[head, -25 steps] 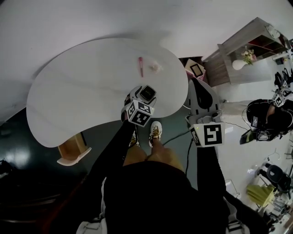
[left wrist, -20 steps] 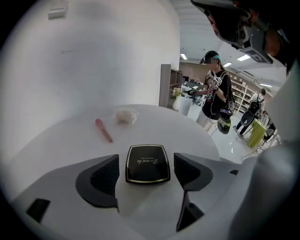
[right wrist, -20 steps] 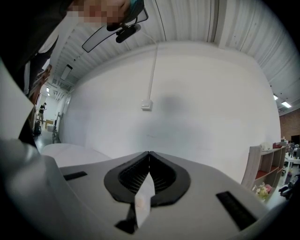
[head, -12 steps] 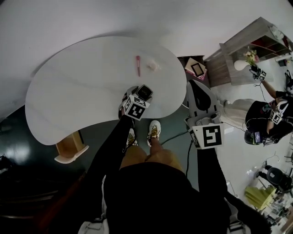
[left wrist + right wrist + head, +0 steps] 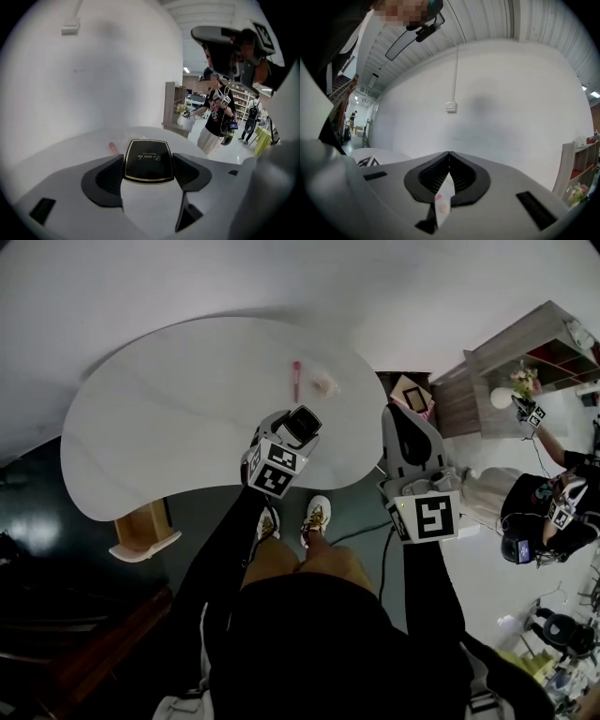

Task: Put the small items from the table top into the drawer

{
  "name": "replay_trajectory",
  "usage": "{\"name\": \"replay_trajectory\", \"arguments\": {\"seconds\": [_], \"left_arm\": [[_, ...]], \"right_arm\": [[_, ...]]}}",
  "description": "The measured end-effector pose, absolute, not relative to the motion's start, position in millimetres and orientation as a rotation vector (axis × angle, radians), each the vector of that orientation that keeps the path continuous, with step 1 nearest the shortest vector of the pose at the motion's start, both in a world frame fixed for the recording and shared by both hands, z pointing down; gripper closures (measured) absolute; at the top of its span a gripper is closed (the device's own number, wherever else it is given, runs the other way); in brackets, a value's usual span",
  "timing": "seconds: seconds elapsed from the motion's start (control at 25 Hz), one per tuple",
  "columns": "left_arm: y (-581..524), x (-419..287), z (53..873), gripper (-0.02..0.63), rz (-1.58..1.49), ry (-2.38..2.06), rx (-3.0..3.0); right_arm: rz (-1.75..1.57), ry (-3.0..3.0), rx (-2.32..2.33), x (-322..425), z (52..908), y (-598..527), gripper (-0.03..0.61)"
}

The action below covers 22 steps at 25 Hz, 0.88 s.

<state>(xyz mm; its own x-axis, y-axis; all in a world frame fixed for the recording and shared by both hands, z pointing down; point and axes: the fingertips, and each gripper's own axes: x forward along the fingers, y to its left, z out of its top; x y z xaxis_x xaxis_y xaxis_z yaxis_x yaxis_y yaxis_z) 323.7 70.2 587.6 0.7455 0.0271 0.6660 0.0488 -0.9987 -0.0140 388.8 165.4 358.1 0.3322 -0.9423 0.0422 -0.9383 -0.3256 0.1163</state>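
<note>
Left gripper view shows our left gripper (image 5: 147,163) clamped on a black compact case (image 5: 147,157) that has a gold border and gold script on its lid. Each jaw presses one side edge, and the case lies flat between them. Just beyond the case, ahead of this gripper and slightly to its left, a pink stick (image 5: 113,147) lies on the white table (image 5: 79,152). Farther off, ahead and to the right, a person in a black top (image 5: 216,117) stands near some shelves.

In the right gripper view, our right gripper (image 5: 449,161) has its jaws pressed together on a thin white sachet (image 5: 442,199) with a pink mark. The sachet sits edge-on and runs from the seam back toward the camera.

In the head view, we hold the left gripper over the near edge of the table. The pink stick and a small crumpled whitish item (image 5: 324,383) lie side by side ahead of its jaws. The right gripper is off the table's right end, apart from both. The wooden drawer (image 5: 142,532) juts out from under the table edge, well to the left of the left gripper.
</note>
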Motion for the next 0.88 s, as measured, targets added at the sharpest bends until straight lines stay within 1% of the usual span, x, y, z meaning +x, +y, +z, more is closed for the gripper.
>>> {"name": "replay_trajectory", "arguments": {"seconds": [0.32, 0.6, 0.72, 0.88], "left_arm": [[47.8, 308.9, 452.7, 0.273, -0.665, 0.060, -3.002], [16.1, 265.9, 346.6, 0.272, -0.308, 0.144, -3.073], [5.4, 242.5, 324.2, 0.272, -0.227, 0.176, -3.050], [-28.3, 202.2, 325.9, 0.272, -0.250, 0.260, -3.042]], "right_arm": [[-0.145, -1.893, 2.425, 378.0, 336.9, 128.5, 0.552], [-0.209, -1.940, 2.378, 346.6, 309.3, 79.6, 0.552], [-0.236, -1.953, 2.353, 329.4, 302.7, 61.6, 0.552], [-0.222, -2.029, 2.320, 293.9, 303.1, 27.2, 0.552]]}}
